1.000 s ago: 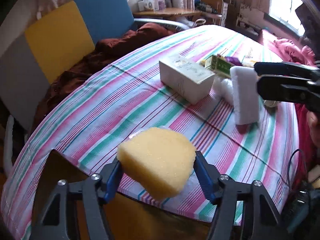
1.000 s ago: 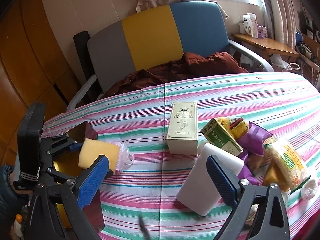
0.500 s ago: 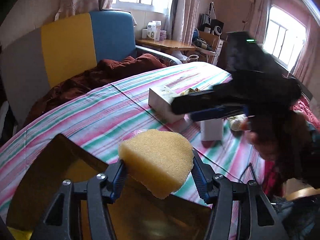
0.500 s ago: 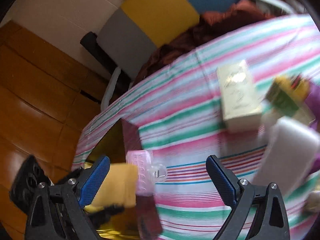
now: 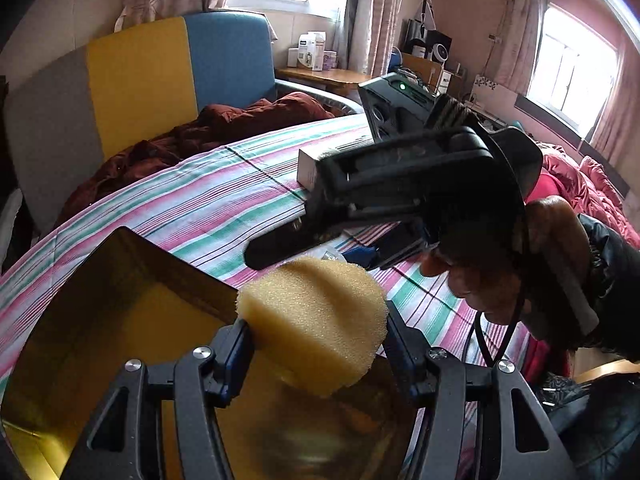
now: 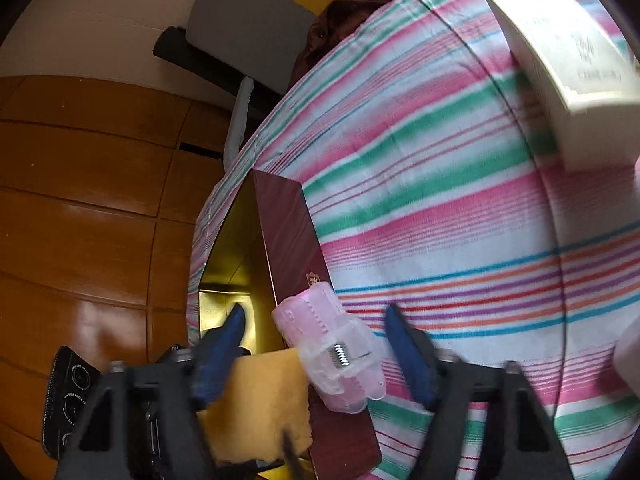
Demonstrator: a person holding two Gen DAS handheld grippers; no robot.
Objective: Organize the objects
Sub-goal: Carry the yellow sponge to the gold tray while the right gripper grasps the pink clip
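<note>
My left gripper (image 5: 316, 340) is shut on a yellow sponge (image 5: 316, 320) and holds it above the open gold-lined box (image 5: 120, 308). The sponge also shows in the right wrist view (image 6: 264, 396). My right gripper (image 6: 316, 344) is open, its blue pads either side of a pink translucent hair clip (image 6: 336, 360) that lies by the box's maroon wall (image 6: 288, 232). In the left wrist view the right gripper (image 5: 400, 192) and the hand holding it hover just beyond the sponge.
A cream carton (image 6: 568, 60) lies on the striped tablecloth (image 6: 440, 200), also seen behind the right gripper (image 5: 308, 168). A yellow, blue and grey chair (image 5: 140, 80) with a brown cloth (image 5: 224, 128) stands behind the table. A wooden floor (image 6: 80, 200) lies left.
My left gripper has carried the sponge back from the tablecloth to over the box. My right gripper has swung left and down from the white block to the pink clip.
</note>
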